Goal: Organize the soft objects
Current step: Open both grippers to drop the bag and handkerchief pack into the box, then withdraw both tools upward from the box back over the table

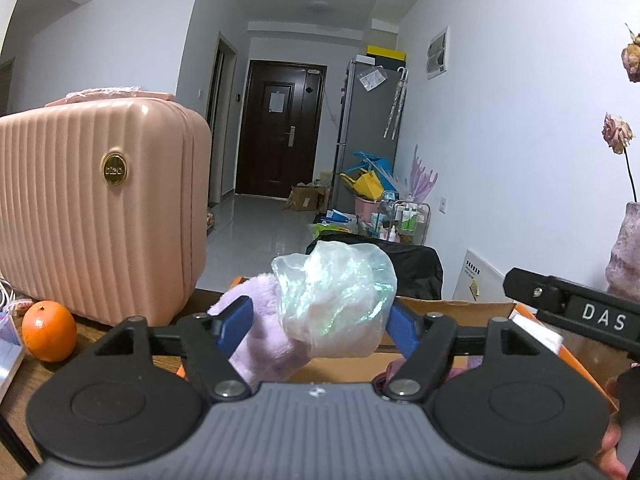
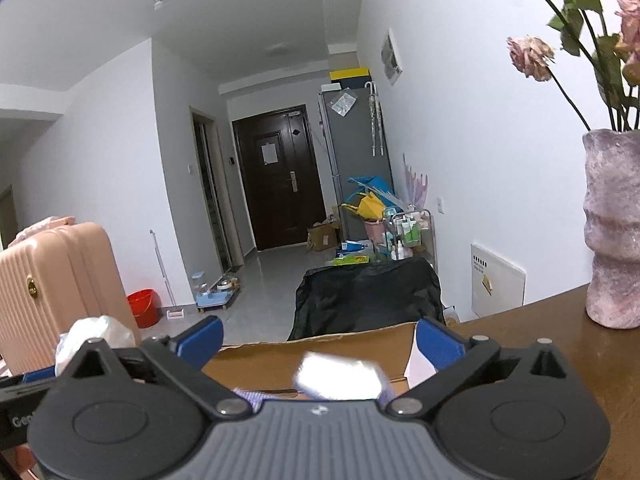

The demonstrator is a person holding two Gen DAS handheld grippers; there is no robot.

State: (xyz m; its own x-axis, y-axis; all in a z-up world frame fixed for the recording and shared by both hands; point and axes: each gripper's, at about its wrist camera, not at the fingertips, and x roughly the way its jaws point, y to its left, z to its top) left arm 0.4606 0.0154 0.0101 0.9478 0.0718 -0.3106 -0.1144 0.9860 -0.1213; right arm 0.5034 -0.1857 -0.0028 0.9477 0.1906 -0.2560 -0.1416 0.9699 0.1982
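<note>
The left gripper (image 1: 322, 316) held a soft toy (image 1: 276, 328). Its blue jaws were pressed in on the toy from both sides. The toy was fluffy and light purple, and part of it was wrapped in a thin, shiny plastic bag (image 1: 340, 296). The toy was up in the air, above the near edge of a cardboard box (image 1: 452, 308).

The box sat on a brown wooden surface (image 2: 560, 344). Its top was open. In the right wrist view, a small blurry white packet (image 2: 340, 376) showed inside the box, close to the camera. I could not tell what it was.

The right gripper (image 2: 316, 340) had its blue jaws wide apart with nothing between them. It was over the near side of the box. In the left wrist view, it showed as a black bar at the right edge (image 1: 576, 308).

A pink suitcase (image 1: 96, 208) stood on the left side of the surface. An orange (image 1: 49, 336) lay just beside it, at its near corner. A bumpy purple vase (image 2: 612, 228) stood on the right side of the surface, with dried pink roses (image 2: 530, 58) on long stems in it.

Past the box was a chair with a black cover (image 2: 368, 296). Far back, at the end of the hall, was a dark brown door (image 2: 280, 176). A grey fridge (image 2: 356, 152) stood to the right of the door.
</note>
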